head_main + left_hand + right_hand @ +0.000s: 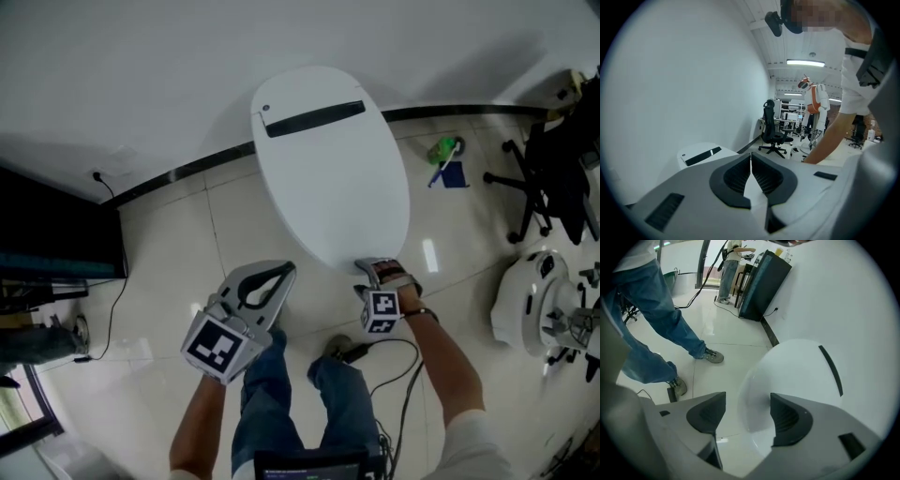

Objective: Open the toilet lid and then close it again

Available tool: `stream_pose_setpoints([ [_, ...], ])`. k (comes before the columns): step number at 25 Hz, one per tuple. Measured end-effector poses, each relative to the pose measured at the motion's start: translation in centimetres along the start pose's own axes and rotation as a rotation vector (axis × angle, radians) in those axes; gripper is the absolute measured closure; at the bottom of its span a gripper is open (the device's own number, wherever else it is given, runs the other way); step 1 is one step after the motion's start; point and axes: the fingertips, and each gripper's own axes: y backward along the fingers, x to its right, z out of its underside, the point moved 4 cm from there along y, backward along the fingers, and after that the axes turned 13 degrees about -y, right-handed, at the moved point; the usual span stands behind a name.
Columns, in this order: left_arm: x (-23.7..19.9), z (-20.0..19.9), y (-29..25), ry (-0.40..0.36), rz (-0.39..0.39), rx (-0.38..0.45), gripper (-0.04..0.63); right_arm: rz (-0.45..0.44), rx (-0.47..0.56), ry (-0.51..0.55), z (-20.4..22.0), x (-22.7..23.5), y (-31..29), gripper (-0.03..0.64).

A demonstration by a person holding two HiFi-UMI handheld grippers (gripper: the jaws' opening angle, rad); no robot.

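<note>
Left claw (287, 270) shut and empty at 7 o'clock over bare floor (169, 234), the toilet lid (333, 178) lies closed at centre — long axis from hinge at 11 to front tip at 5 — where the right claw (375, 268) stands open astride the rim.
</note>
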Motion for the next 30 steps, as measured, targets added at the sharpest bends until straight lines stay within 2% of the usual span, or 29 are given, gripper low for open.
stream_pose_setpoints([
  [7, -0.7, 1.4, -0.2, 0.036, -0.037, 0.004, 0.592, -0.016, -0.009, -0.081, 1.5, -0.1, -3.3, 0.316],
  [11, -1.4, -0.3, 0.5, 0.040, -0.058, 0.022, 0.592, -0.058, 0.045, -0.263, 0.3, 0.6, -0.7, 0.317],
  [13, -1.8, -2.1, 1.2, 0.031, -0.058, 0.031, 0.592, -0.035, 0.110, -0.342, -1.5, 1.9, 2.8, 0.316],
  [16, -2.9, -5.6, 2.2, 0.022, -0.050, 0.041, 0.592, 0.012, 0.236, -0.441, -5.1, 4.7, 11.2, 0.316],
  [21, -4.3, -14.0, 3.6, 0.006, -0.023, 0.096, 0.592, 0.115, 0.521, -0.681, -10.7, 10.3, 28.2, 0.317],
  [24, -4.8, -19.3, 4.7, -0.034, -0.006, 0.136, 0.592, 0.157, 0.692, -0.763, -13.2, 12.5, 36.8, 0.318],
  [27, -4.6, -23.7, 5.6, -0.077, 0.009, 0.184, 0.592, 0.159, 0.832, -0.822, -14.6, 13.6, 43.0, 0.317],
  [30, -4.5, -26.3, 5.9, -0.114, 0.017, 0.215, 0.592, 0.177, 0.903, -0.887, -15.1, 14.7, 46.3, 0.318],
])
